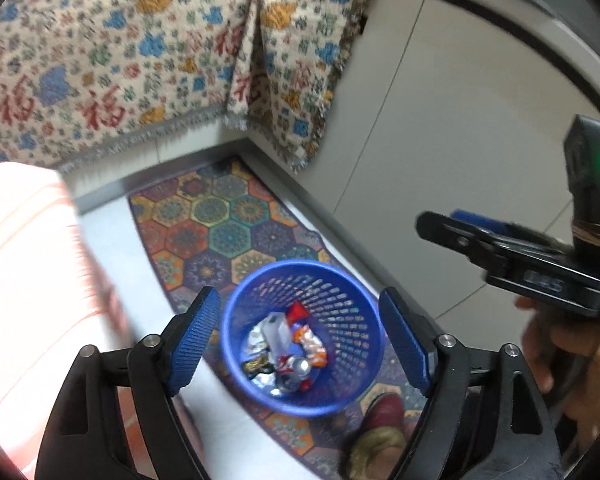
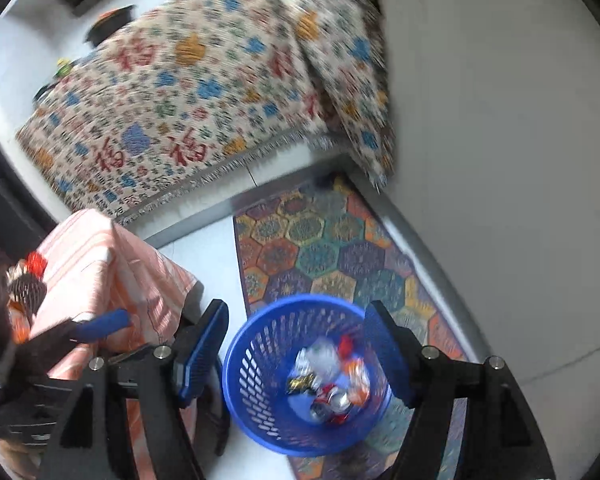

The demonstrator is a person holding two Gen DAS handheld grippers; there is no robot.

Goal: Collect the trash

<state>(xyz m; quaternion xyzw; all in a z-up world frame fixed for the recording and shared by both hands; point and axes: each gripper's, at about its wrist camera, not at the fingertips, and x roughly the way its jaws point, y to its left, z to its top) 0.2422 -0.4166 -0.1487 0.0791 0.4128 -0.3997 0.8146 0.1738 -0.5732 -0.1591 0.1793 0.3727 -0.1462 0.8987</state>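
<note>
Left wrist view: your left gripper (image 1: 300, 340) stands open and empty, the bin (image 1: 302, 338) below between its jaws, already holding wrappers (image 1: 286, 354) and a can. Your right gripper (image 2: 296, 354) is likewise open over it. More trash (image 2: 28, 280) seems left on the desk, left of the right jaws.

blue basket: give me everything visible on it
The blue basket is a round, perforated bin that looks like plastic, with a solid rim and slotted walls tapering to a smaller base. It stands upright and open-topped on the patterned rug, near the striped orange cloth. Inside lie crumpled wrappers, a crushed can and a pale box-like piece. Neither hand-held gripper touches it; both are above it with jaws open and empty.
</note>
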